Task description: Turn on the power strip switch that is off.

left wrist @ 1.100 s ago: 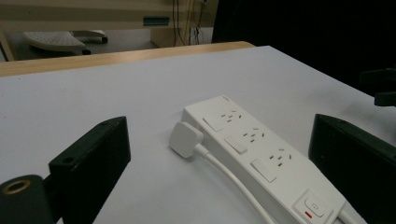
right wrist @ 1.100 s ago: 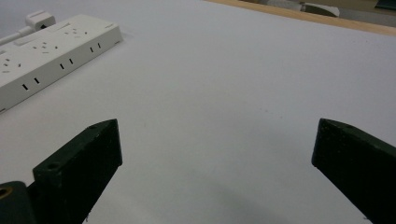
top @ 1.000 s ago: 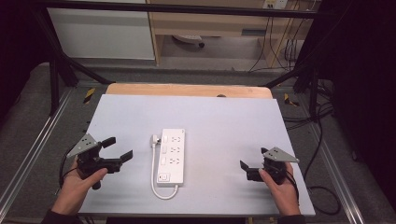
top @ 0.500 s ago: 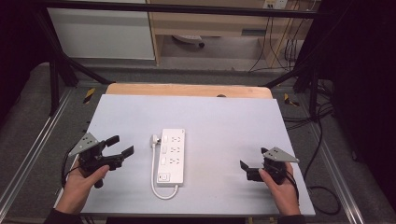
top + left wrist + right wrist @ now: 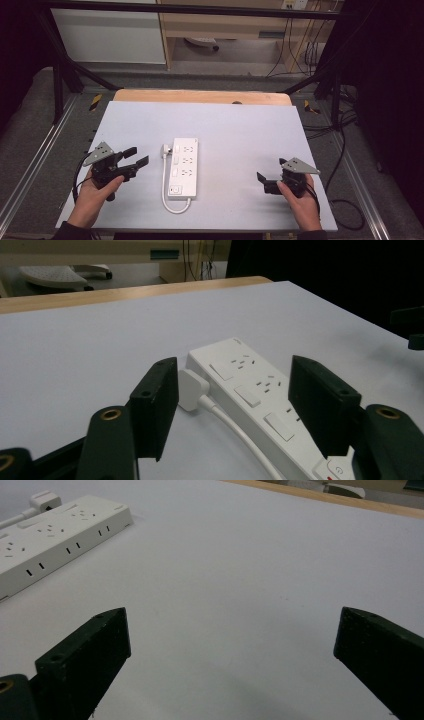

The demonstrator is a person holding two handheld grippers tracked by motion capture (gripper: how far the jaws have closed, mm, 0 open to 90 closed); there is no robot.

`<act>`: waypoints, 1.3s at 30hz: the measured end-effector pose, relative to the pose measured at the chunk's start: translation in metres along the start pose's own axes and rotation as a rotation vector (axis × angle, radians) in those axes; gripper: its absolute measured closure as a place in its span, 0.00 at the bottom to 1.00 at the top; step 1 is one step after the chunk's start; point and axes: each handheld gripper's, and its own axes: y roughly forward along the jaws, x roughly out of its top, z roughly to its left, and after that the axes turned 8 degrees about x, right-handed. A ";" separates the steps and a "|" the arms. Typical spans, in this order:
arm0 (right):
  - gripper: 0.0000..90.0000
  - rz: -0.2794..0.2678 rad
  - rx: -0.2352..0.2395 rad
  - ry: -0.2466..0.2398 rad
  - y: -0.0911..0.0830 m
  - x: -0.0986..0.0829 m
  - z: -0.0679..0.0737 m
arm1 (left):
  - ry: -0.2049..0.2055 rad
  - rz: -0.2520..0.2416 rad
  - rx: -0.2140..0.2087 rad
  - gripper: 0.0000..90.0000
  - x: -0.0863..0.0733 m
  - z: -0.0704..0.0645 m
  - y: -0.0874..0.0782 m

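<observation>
A white power strip (image 5: 183, 167) lies flat near the middle of the grey table top (image 5: 245, 130), long side running away from me. Its white plug (image 5: 165, 149) rests against the strip's far left corner, and the cable (image 5: 172, 206) loops round from the near end. My left gripper (image 5: 137, 156) stands open just left of the plug, holding nothing. In the left gripper view the open gripper (image 5: 235, 375) frames the plug (image 5: 192, 390) and the strip (image 5: 250, 385). My right gripper (image 5: 271, 169) is open over bare table, well right of the strip. Its own view shows the gripper (image 5: 232, 625) and the strip (image 5: 55, 532) far left.
A wooden board edge (image 5: 200, 96) borders the back of the table. Black frame bars (image 5: 60, 75) and metal rails (image 5: 40, 165) run along the sides, with cables (image 5: 345, 150) on the floor at right. A white cabinet (image 5: 110, 37) stands beyond.
My left gripper has edged to the right, closer to the plug, staying open. The right gripper and the power strip have not moved.
</observation>
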 end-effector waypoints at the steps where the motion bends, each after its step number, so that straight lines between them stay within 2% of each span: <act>1: 0.02 0.000 0.001 0.000 0.000 0.000 0.000 | 0.004 0.003 -0.002 0.43 0.000 0.000 0.001; 7: 0.02 -0.002 0.002 0.008 0.000 0.000 0.000 | 0.022 0.004 -0.010 0.53 -0.001 -0.003 0.005; 11: 0.02 -0.002 0.001 0.011 0.000 0.000 0.000 | 0.018 -0.001 -0.012 0.59 -0.001 -0.005 0.007; 18: 0.02 -0.002 0.001 0.008 -0.001 0.000 0.000 | 0.022 0.020 -0.024 0.66 -0.002 -0.006 0.012; 27: 0.02 0.001 0.003 0.000 0.000 0.000 0.000 | 0.037 0.035 -0.042 0.68 -0.004 -0.013 0.020; 29: 0.02 0.000 0.004 0.001 0.000 0.000 0.000 | 0.041 0.041 -0.058 0.70 -0.004 -0.016 0.021; 39: 0.02 0.001 0.004 0.002 0.000 0.000 0.000 | 0.058 0.054 -0.068 0.73 -0.006 -0.020 0.025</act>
